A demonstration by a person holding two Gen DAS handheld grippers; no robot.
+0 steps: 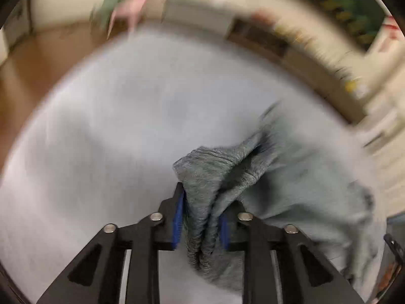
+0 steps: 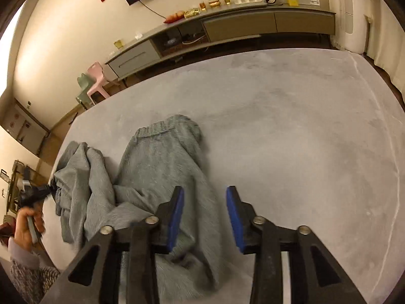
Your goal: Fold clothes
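While a thick bunch of fuzzy grey-green fabric stands between my left gripper's [image 1: 201, 217] blue ribbed pads [image 1: 178, 221], I have them pinching the grey trousers [image 2: 162, 167] by a gathered fold, the knit creased into deep vertical ridges there. From that grip the cloth trails off to the side, soft and blurred. My right gripper [image 2: 205, 217] hangs over the garment with its black fingers spread and nothing between the flat blue pads; one finger sits above the brushed, fleecy leg, the other above bare surface. Seen from the right wrist, the trousers lie crumpled on the pale grey, velvety bed cover [image 2: 291, 131], the ribbed elastic waistband [image 2: 154, 129] at the far end and one leg heaped in rumpled folds toward my left hand [image 2: 26, 224]. Beyond the bed runs a long, low cabinet [image 2: 227, 27].
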